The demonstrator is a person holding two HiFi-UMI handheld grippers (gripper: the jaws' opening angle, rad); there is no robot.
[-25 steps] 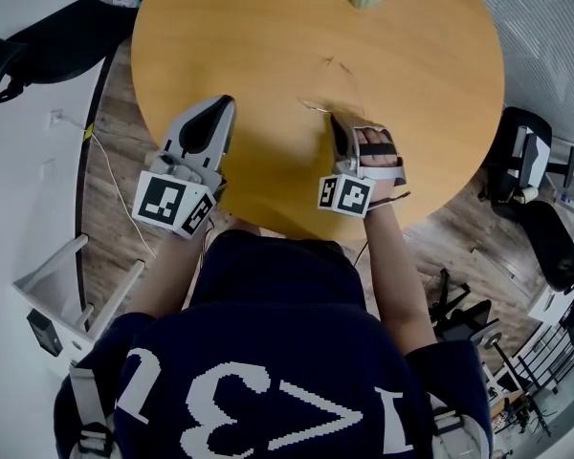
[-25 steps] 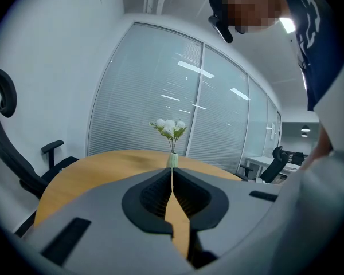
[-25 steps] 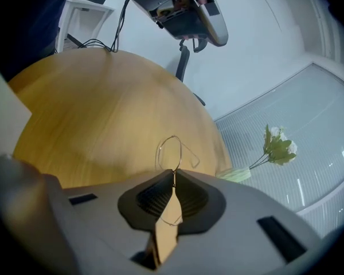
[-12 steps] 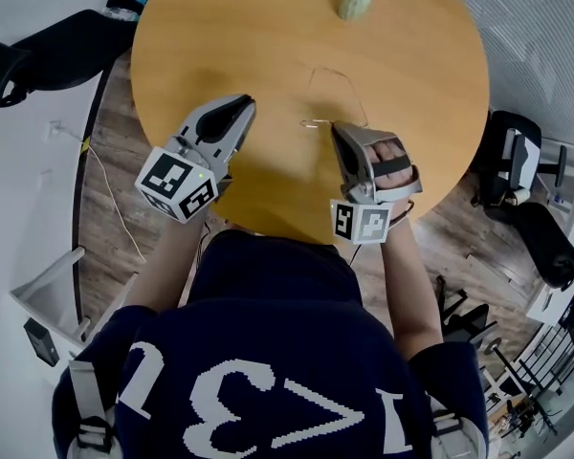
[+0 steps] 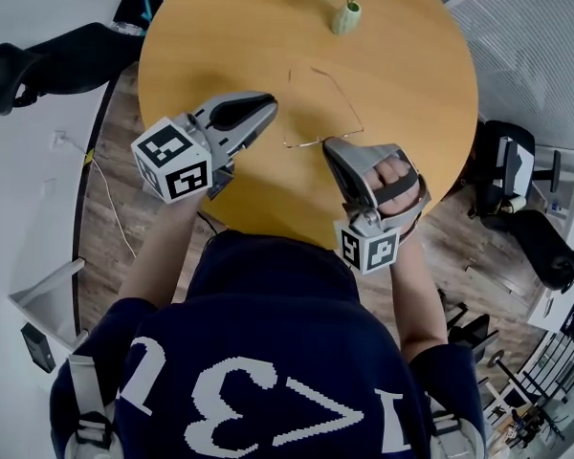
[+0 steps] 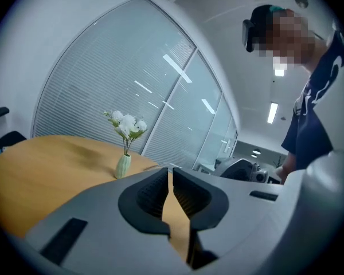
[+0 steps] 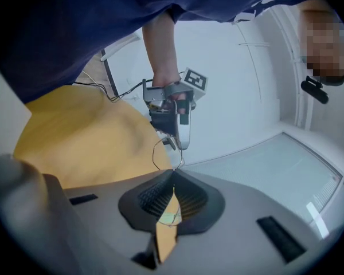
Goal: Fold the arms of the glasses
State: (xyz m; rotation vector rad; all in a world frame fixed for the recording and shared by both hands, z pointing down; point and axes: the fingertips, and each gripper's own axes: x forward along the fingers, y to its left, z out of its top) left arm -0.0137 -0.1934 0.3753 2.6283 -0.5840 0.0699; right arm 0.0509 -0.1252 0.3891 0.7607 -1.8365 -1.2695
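Observation:
Thin wire glasses (image 5: 303,144) hang above the round wooden table (image 5: 411,75), their arms open and stretching toward the far side. My right gripper (image 5: 329,144) is shut on one end of the front frame. In the right gripper view a wire lens rim (image 7: 164,151) sticks out past the closed jaws (image 7: 173,183). My left gripper (image 5: 271,104) is shut with nothing in it and hovers just left of the glasses without touching them. It also shows in the right gripper view as the left gripper (image 7: 175,126) beyond the rim. In the left gripper view the jaws (image 6: 170,176) meet over the tabletop.
A small green vase of white flowers (image 5: 345,11) stands at the table's far edge, also seen as the vase (image 6: 124,165). A black office chair (image 5: 38,60) is at the left and another chair (image 5: 526,194) at the right. A cable (image 5: 110,199) runs across the floor.
The right gripper has lifted the glasses off the table. The left gripper has risen and swung right, toward the glasses. Both stay shut.

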